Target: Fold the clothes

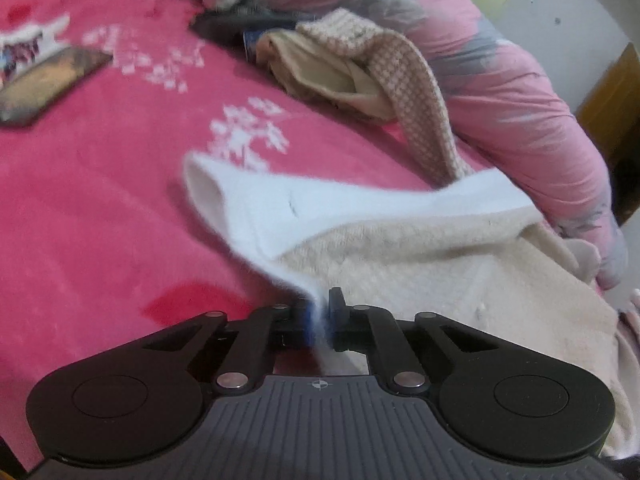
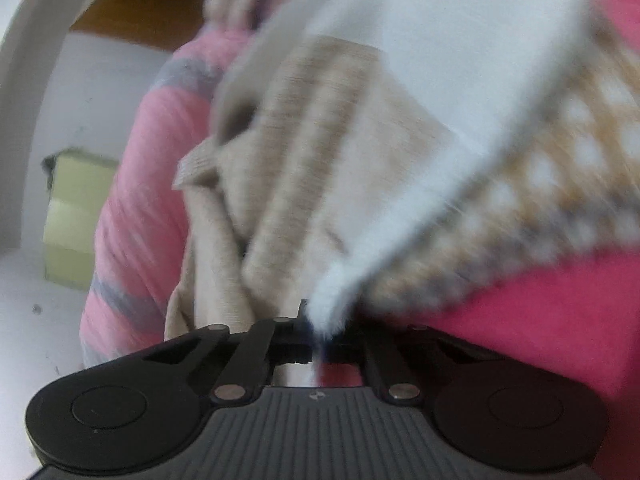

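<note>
While the left gripper (image 1: 319, 312) has its jaws pinched tight on a fuzzy white edge of the white garment (image 1: 280, 204), the right gripper (image 2: 324, 330) is likewise clamped on a tuft of the same soft white cloth (image 2: 440, 92). Neither has any gap showing between its black fingers; only a thin strip of fabric passes through each.

From the left wrist view the white garment looks fleecy and thick, with an open tube-shaped cuff at its far end, and it stretches over a cream garment (image 1: 440, 280) of coarser, nubby knit that lies flat on the bed. Both rest on a plush pink blanket (image 1: 100, 200) printed with white flower sprigs. Farther back a scarf (image 1: 416, 92) in a small brown-and-white check drapes over a folded beige pile (image 1: 320, 76), beside a long rolled quilt (image 1: 500, 92) in pink with grey patches. A dark flat rectangular object (image 1: 48, 84) lies at the left; what it is cannot be made out.

From the right wrist view everything is heavily smeared. The white cloth rises as a broad triangle from the jaws, a ribbed beige knit (image 2: 304, 168) bunches behind it, and the checked scarf (image 2: 540, 200) shows only as a blurred lattice. A pale yellow-green box (image 2: 76, 216) stands on the floor at the left, partly cut off by the quilt (image 2: 136, 208). How the white garment's body lies is hidden by its own folds.
</note>
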### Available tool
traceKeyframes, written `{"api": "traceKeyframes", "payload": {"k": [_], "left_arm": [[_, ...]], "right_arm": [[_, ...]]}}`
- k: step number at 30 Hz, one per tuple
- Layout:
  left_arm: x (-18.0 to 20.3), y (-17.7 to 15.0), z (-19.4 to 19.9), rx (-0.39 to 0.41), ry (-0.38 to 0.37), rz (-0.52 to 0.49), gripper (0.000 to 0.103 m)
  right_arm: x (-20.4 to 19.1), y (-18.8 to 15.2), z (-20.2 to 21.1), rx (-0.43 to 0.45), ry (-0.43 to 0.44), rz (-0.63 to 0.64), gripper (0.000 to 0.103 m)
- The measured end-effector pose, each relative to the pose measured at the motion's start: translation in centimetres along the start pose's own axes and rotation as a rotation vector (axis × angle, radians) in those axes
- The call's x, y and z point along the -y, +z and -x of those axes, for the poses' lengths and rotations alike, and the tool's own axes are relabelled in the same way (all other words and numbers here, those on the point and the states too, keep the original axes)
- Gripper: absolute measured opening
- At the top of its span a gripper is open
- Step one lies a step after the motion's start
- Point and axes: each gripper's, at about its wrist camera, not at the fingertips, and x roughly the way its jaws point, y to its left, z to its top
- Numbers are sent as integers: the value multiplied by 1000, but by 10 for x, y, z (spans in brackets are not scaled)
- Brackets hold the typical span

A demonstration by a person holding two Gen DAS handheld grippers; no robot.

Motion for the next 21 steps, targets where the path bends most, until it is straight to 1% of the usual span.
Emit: {"api": "traceKeyframes", "payload": {"k": [2, 5, 6, 8, 10, 11, 12, 13, 16, 18, 20, 21], "left_arm": [[-1, 7, 16, 51, -24, 28, 4], [-2, 19, 52, 123, -72, 29, 4], [-3, 20, 62, 128, -85, 21, 4], [-4, 17, 81, 113, -112, 6, 3], [-3, 5, 94, 83, -120, -26, 3], [-2, -4, 97, 70, -111, -57, 3], [-1, -14, 97, 54, -95, -87, 3], [-1, -24, 94, 33, -80, -110, 3], [-4, -50, 76, -37, -46, -129, 4], [-2, -59, 67, -66, -42, -169, 4], [-1, -61, 68, -63, -49, -222, 6], [-1, -59, 71, -60, -52, -251, 10]], "right_arm": [[-19, 13, 22, 54, 53, 78, 2], [-44, 47, 78, 205, 116, 197, 2], [-50, 59, 99, 257, 128, 227, 2], [-56, 80, 138, 338, 113, 278, 2], [-53, 92, 164, 368, 58, 315, 2], [-50, 96, 172, 372, 22, 330, 2], [-44, 97, 175, 368, -33, 346, 2], [-35, 97, 172, 348, -84, 339, 2], [4, 95, 158, 275, -235, 288, 2], [27, 95, 142, 174, -318, 275, 3], [43, 90, 140, 118, -359, 249, 7], [41, 88, 141, 108, -368, 266, 12]]}}
